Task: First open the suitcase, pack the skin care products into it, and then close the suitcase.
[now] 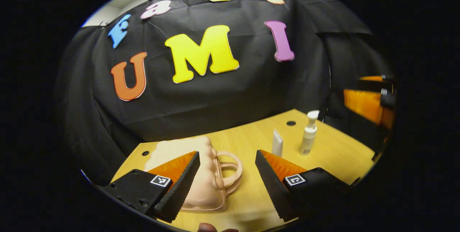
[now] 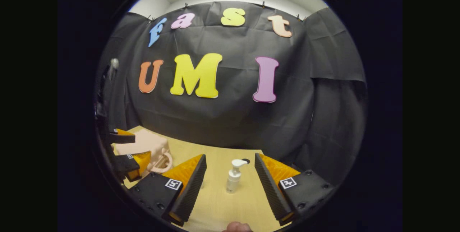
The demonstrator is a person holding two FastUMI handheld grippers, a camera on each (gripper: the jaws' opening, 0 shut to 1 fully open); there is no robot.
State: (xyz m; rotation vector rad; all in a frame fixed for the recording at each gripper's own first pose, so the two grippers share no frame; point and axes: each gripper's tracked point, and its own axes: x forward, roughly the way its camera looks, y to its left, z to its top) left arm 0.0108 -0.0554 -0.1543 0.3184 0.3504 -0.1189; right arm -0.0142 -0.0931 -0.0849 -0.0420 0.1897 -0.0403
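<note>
A small pale pink suitcase with a loop handle lies closed on the wooden table. My left gripper is open just above its handle side, one finger overlapping the case. To its right stand a white tube and a white pump bottle. In the right gripper view, the pump bottle stands between and beyond the open fingers of my right gripper. The suitcase sits at the far left there, with the left gripper over it. The right gripper also shows at the right edge of the left gripper view.
The table has small dark holes near its back edge. Black cloth forms the wall close behind the table. Bare wood lies between the suitcase and the bottles.
</note>
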